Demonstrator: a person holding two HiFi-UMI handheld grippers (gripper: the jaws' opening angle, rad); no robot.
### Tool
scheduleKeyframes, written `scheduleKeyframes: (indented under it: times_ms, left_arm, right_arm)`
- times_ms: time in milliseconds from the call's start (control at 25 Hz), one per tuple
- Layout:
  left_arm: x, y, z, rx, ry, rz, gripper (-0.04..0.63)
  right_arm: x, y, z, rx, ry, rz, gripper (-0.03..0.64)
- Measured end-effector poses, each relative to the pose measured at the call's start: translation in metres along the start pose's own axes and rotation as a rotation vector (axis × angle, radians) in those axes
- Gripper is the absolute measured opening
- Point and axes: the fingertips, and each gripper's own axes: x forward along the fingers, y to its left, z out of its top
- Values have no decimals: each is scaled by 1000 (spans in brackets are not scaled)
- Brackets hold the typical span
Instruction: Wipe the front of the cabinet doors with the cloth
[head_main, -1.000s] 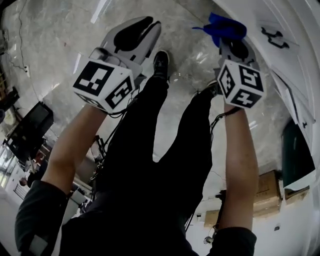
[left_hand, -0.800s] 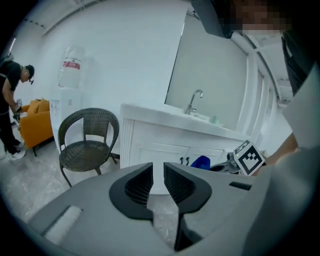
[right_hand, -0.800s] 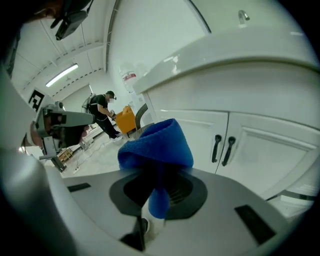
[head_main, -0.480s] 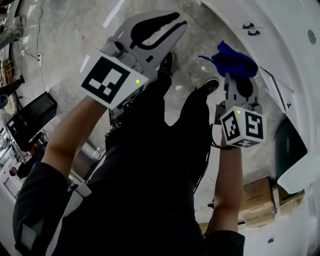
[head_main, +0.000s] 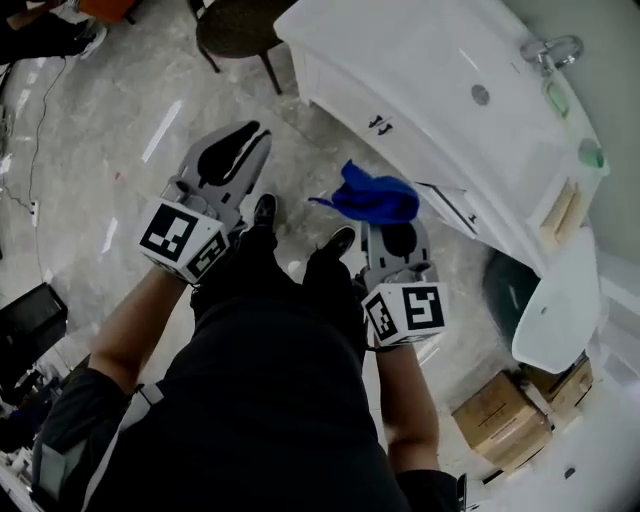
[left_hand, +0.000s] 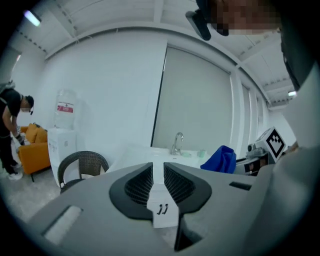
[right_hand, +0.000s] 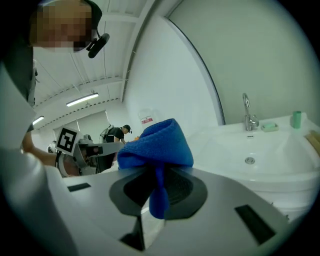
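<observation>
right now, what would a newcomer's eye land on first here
The bright blue cloth, the only strong colour, sits bunched in the shut jaws of the right gripper at the centre of the head view. Just beyond it stands the white vanity cabinet with dark door handles. The left gripper is empty, jaws slightly apart.
</observation>
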Motion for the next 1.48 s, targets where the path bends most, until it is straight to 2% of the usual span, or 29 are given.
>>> scheduleKeyframes:
  times_ms: [120, 280, 440, 640, 720, 920, 1480]
  left_arm:
    - [-11, -24, 18, -42, -49, -76, 67]
    - [-16, -58, 21, -35, -35, -231, 67]
    - [-20, -72, 29, 29, -24, -396, 67]
    - [-17, -68, 36, 92, -20, -497, 67]
    - [-16, -68, 37, 103, -19, -514, 67]
    - [-15, -73, 31, 78, -10, -521, 67]
    - [-1, -102, 23, 63, 2, -468, 67]
  right_arm:
    - [-14, 17, 31, -32, -73, -56, 43]
    - [-28, 30, 60, -36, -151, -166, 43]
    - [-31, 38, 74, -44, -201, -278, 43]
    - [-34, 41, 74, -13, -256, -372, 43]
    - [-36, 40, 72, -4, -262, -395, 42]
    - [-46, 35, 68, -3, -264, -425, 43]
    - [-61, 3, 63, 15, -239, -372, 42]
